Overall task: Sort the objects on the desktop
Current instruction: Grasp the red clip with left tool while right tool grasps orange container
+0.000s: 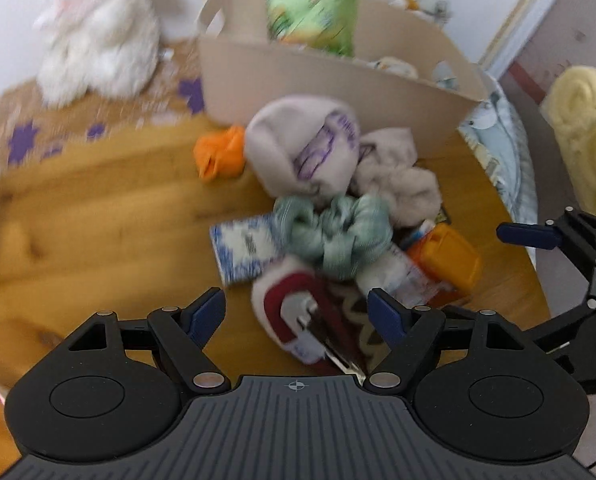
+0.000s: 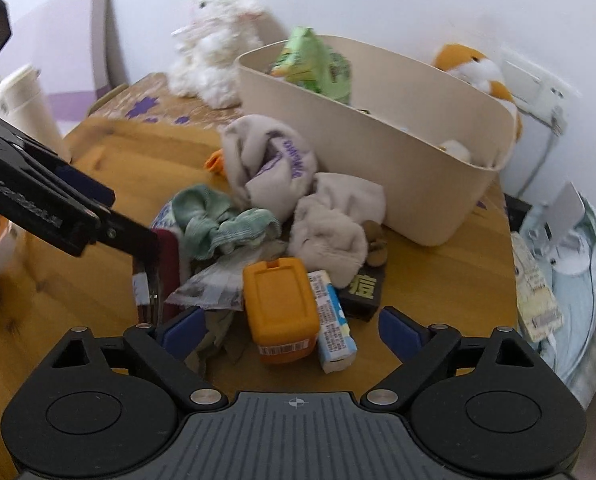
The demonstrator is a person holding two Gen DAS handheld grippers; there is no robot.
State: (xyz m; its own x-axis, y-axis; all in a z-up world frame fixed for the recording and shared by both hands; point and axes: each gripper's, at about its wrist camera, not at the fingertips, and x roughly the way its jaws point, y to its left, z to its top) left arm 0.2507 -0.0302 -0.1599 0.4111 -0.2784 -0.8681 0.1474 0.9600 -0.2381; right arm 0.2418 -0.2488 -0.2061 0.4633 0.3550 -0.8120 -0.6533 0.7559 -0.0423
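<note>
A heap of small things is seen on the yellow wooden tabletop (image 2: 98, 168), all of it lying just in front of the beige oval plastic storage bin (image 2: 410, 176), which is taken here as the landmark. Already inside the bin a green crinkled snack bag (image 2: 314, 64) is visible.

At the near edge of the heap, on the side away from the bin, an orange rectangular plastic case (image 2: 280, 306) is found, touching a white-and-blue printed carton (image 2: 334, 324) on its right. The case's long axis is judged to run roughly from the bin toward the right gripper (image 2: 292, 326), so it points along the fingers rather than across them. The right gripper is seen with its blue pads spread wide and nothing pressed between them; the case lies directly ahead, between the pad lines.

The left gripper (image 1: 298, 312) is likewise spread wide and empty, above a red-and-white sock (image 1: 286, 304) at the heap's left end, further from the bin than the mint-green scrunchie (image 1: 334, 232). The right gripper is judged nearer to the case.
</note>
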